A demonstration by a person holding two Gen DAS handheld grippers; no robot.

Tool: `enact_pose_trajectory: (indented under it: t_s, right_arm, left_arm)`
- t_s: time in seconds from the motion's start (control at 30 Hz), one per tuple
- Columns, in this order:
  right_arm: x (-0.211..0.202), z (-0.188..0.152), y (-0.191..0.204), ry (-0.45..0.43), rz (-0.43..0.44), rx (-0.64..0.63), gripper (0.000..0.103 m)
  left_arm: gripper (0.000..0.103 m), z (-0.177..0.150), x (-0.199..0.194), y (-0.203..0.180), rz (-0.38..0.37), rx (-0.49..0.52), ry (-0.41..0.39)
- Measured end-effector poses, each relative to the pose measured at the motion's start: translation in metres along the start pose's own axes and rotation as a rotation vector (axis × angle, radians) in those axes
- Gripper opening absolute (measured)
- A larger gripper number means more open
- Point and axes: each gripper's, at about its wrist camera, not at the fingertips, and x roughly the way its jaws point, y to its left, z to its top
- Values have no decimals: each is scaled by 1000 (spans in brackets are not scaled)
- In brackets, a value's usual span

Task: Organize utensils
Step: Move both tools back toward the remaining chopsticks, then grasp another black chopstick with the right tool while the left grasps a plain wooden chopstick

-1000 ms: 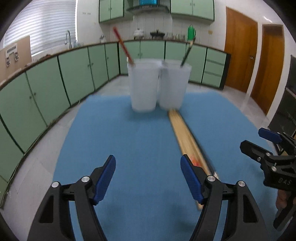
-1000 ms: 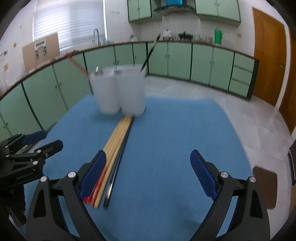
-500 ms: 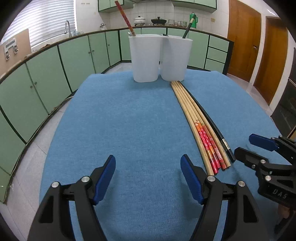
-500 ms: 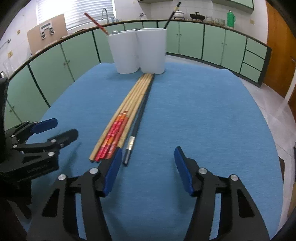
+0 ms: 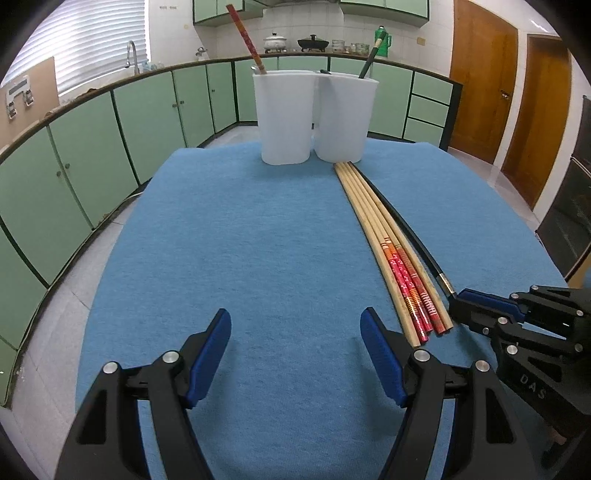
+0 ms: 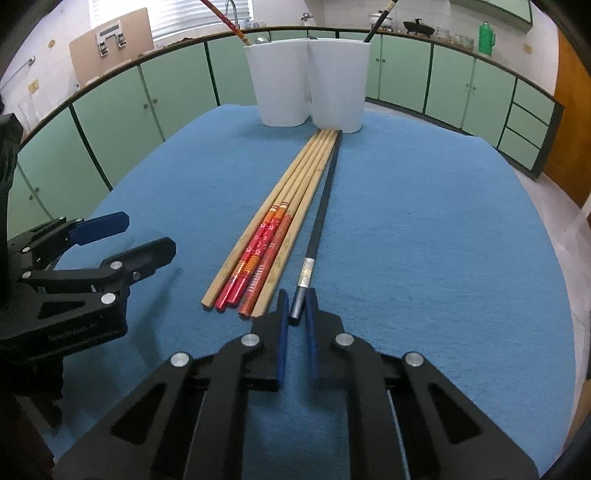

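Observation:
Several wooden chopsticks (image 6: 284, 206) with red printed ends lie side by side on the blue mat (image 6: 424, 229), pointing at two white cups (image 6: 306, 79). A black chopstick (image 6: 325, 199) with a silver band lies at their right side. My right gripper (image 6: 297, 304) is shut on its near end, which shows between the blue pads. In the left wrist view the same black chopstick (image 5: 410, 225) runs to the right gripper (image 5: 456, 301). My left gripper (image 5: 295, 332) stands open over bare mat, left of the wooden chopsticks (image 5: 384, 236).
One red-ended chopstick (image 5: 245, 35) stands in the left cup (image 5: 284, 116) and a dark one (image 5: 369, 62) in the right cup (image 5: 345, 116). Green cabinets (image 5: 92, 155) ring the table, with wooden doors (image 5: 480, 77) at the right.
My right gripper came down and forward to the black chopstick's near end and its jaws went from wide open to shut on it. The left gripper stayed open, and its view tilted slightly.

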Motion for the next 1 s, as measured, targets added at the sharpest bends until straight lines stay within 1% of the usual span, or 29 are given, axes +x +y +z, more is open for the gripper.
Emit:
enact_pose_trajectory:
  t_s: [0.13, 0.23, 0.33, 0.5, 0.63, 0.73, 0.8, 0.9, 1.0]
  right_arm:
    - [-4, -2, -7, 1, -23, 10, 7]
    - [-9, -5, -20, 0, -58, 32, 6]
    - [-11, -7, -35, -3, -75, 61, 6]
    - [-13, -9, -48, -9, -83, 90, 6]
    - [-12, -10, -48, -14, -77, 86, 6]
    - [-12, -10, -48, -15, -69, 81, 6]
    - [-13, -11, -49, -15, -66, 80, 6]
    - [-14, -11, -48, -12, -64, 73, 7]
    - [-14, -12, -47, -10, -66, 64, 8]
  left_arm:
    - [71, 0, -2, -6, -26, 7, 3]
    - [71, -1, -3, -14, -60, 15, 10]
    - [71, -2, -2, -24, -80, 25, 17]
    - [72, -6, 9, -34, -64, 52, 52]
    - [73, -4, 11, -31, -52, 39, 60]
    - [73, -4, 11, -22, 1, 12, 56]
    - [73, -3, 12, -14, 2, -22, 61]
    - [72, -2, 12, -14, 2, -15, 62]
    - [65, -3, 15, -27, 15, 28, 65]
